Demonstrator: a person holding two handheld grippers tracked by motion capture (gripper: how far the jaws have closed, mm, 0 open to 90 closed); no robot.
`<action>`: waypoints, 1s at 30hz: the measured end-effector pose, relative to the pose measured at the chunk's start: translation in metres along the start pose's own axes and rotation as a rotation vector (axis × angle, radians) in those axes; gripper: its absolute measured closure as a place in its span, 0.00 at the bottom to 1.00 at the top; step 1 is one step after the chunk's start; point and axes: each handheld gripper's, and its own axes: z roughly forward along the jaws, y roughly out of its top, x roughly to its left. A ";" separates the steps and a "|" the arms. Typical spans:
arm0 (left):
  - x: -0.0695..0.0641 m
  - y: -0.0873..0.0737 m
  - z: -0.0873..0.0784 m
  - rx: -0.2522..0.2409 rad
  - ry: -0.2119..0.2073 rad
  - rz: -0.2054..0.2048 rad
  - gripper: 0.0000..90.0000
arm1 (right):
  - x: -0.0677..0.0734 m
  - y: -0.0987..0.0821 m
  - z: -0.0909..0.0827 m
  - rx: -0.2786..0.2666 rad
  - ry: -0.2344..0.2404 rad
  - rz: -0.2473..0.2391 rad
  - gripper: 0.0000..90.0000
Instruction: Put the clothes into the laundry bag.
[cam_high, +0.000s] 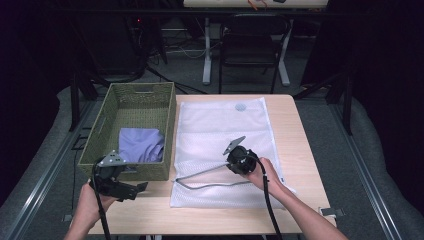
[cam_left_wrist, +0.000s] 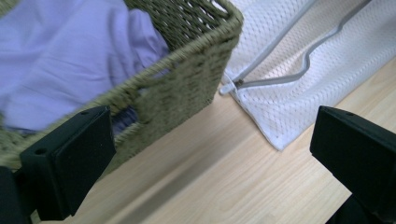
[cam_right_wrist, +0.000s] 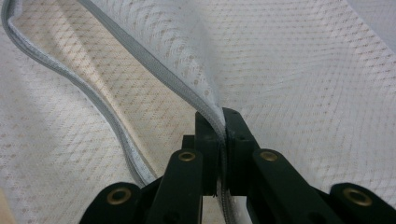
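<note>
A pale wooden table (cam_high: 295, 150) takes up the middle of the floor, and most of its right half is covered by a white mesh laundry bag (cam_high: 220, 130) lying flat. To the left of the bag, touching its edge or just beside it, stands a green woven basket (cam_high: 150, 95) with a lilac cloth (cam_high: 141, 145) bunched in its near end. Along the bag's near part runs a grey zipper edge (cam_high: 210, 186), unzipped and curving open.

The right gripper (cam_high: 231, 162) is over the near middle of the bag, its jaws clamped tight on the upper zipper edge; in the right gripper view the mesh (cam_right_wrist: 280, 60) and the grey edge (cam_right_wrist: 205, 100) run straight into the pinched pads and are lifted a little off the layer below.

The left gripper (cam_high: 142, 187) sits at the near corner of the basket, above the bare table, with its jaws spread wide and nothing between them. In the left gripper view its pads (cam_left_wrist: 86, 154) frame the basket's near wall (cam_left_wrist: 187, 88), the lilac cloth (cam_left_wrist: 60, 60) inside and the bag's corner (cam_left_wrist: 280, 112), where the zipper's end (cam_left_wrist: 238, 84) lies.
</note>
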 end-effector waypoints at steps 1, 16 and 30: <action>0.004 0.003 -0.003 0.003 0.000 0.000 0.00 | 0.000 0.000 0.000 -0.001 -0.001 -0.001 0.96; 0.039 0.031 -0.010 0.045 0.003 -0.002 0.00 | 0.001 0.001 -0.001 0.016 -0.012 -0.020 0.96; 0.059 0.059 0.003 0.115 0.013 0.035 0.00 | 0.001 0.000 0.000 0.026 -0.008 -0.022 0.97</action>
